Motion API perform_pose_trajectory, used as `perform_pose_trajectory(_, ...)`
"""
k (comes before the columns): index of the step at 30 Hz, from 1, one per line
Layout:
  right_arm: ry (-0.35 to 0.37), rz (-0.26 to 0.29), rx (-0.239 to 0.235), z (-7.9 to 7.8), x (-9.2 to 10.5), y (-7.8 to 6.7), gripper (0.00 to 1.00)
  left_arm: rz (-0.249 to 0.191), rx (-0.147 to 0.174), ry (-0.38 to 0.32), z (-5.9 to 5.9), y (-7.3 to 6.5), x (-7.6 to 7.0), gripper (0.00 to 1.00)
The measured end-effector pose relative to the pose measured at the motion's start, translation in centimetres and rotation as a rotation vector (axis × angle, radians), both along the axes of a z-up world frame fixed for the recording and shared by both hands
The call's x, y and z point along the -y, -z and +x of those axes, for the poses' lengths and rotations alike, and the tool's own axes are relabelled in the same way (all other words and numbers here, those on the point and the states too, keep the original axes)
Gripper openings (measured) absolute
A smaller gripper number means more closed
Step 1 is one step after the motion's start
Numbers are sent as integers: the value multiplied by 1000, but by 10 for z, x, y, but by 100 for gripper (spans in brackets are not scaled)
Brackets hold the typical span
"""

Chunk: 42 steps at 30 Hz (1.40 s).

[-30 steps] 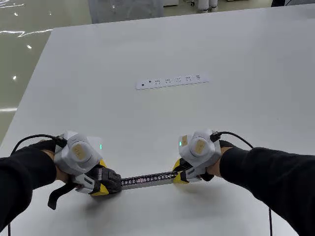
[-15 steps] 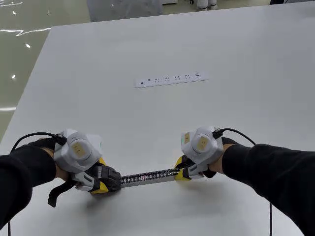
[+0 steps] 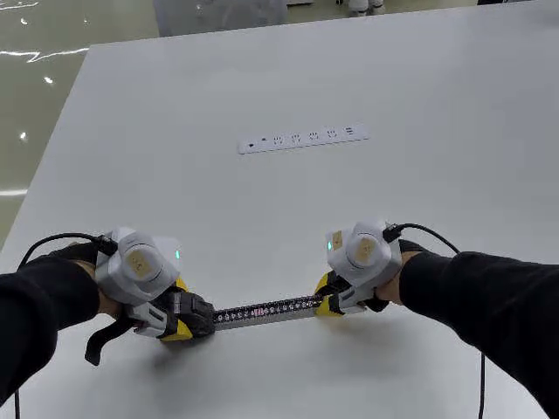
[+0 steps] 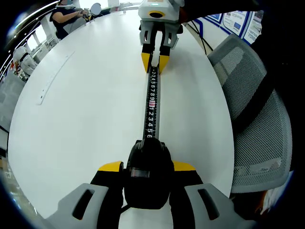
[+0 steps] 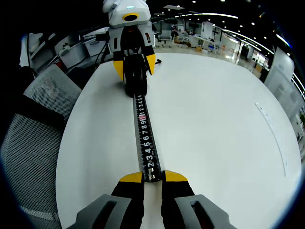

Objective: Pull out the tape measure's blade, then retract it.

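The left gripper [image 4: 147,166] clamps the hard case [image 4: 148,183] and the right gripper [image 5: 152,177] pinches the tip of the blade [image 5: 144,138], probably thin, springy and slippery.

White table [image 3: 393,87], glossy floor [image 3: 35,87], possibly distant desks [image 5: 190,45]

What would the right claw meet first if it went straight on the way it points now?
Probably the tape measure's black case, held in the left claw. The right claw, shut on the blade at its tip, points along the blade toward it.
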State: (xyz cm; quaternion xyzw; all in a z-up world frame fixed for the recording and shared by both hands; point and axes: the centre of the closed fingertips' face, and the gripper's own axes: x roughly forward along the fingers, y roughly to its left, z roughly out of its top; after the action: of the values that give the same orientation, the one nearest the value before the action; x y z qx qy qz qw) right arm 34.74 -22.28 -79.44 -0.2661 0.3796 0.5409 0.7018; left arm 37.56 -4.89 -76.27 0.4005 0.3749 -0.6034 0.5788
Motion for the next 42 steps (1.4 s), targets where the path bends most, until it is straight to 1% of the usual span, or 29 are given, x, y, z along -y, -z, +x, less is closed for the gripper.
perform_pose_trajectory(12, -6, -10, 9, -1, 3, -1, 8, -2, -1, -4, 0, 0, 0, 32)
perform_pose_trajectory(42, 11, -14, -4, -4, 17, 0, 8, -1, 2, -1, 0, 1, 0, 32)
